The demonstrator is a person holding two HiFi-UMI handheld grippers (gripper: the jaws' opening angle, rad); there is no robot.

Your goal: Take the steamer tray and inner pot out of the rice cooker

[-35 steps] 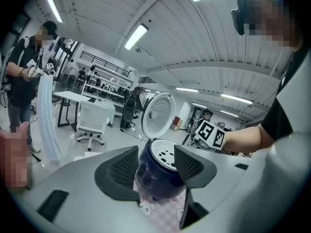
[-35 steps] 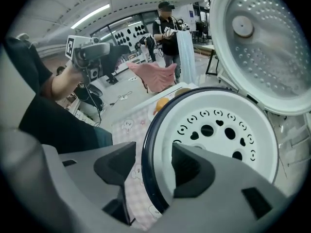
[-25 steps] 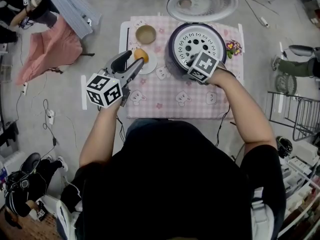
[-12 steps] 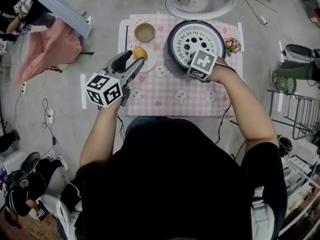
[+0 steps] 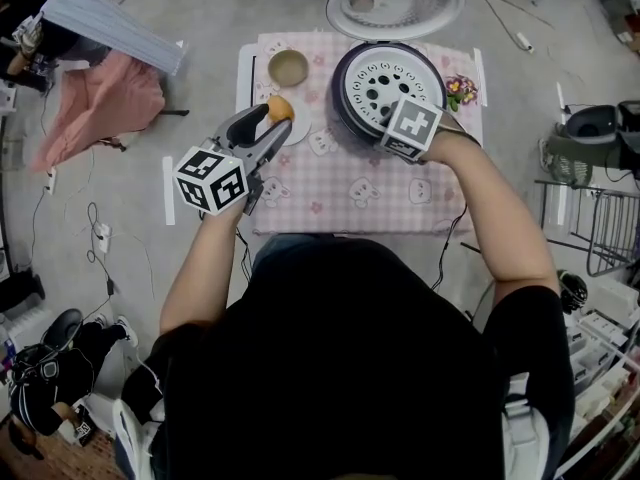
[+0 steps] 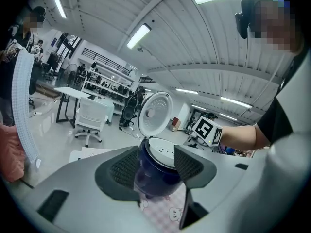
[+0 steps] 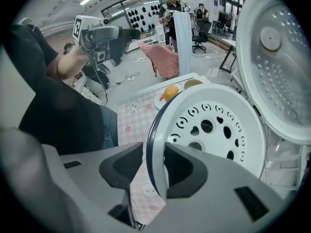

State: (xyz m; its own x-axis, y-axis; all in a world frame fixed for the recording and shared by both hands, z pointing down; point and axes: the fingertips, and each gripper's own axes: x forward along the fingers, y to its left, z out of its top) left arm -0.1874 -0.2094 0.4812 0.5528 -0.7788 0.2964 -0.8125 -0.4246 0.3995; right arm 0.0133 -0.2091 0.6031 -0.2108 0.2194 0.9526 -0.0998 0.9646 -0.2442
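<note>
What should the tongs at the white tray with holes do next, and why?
Probably finish squeezing. The right tongs are closing around the rim of the steamer tray, but one pad seems not to touch it yet, and the tray sits in the rice cooker.

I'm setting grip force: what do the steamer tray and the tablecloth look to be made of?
Steamer tray: probably moulded plastic, white, smooth, softly glossy; its clean round and heart-shaped cutouts suggest moulding.
Tablecloth: likely fabric, matte; pink check with printed animal figures and no glare, though a coated cloth cannot be ruled out.
</note>
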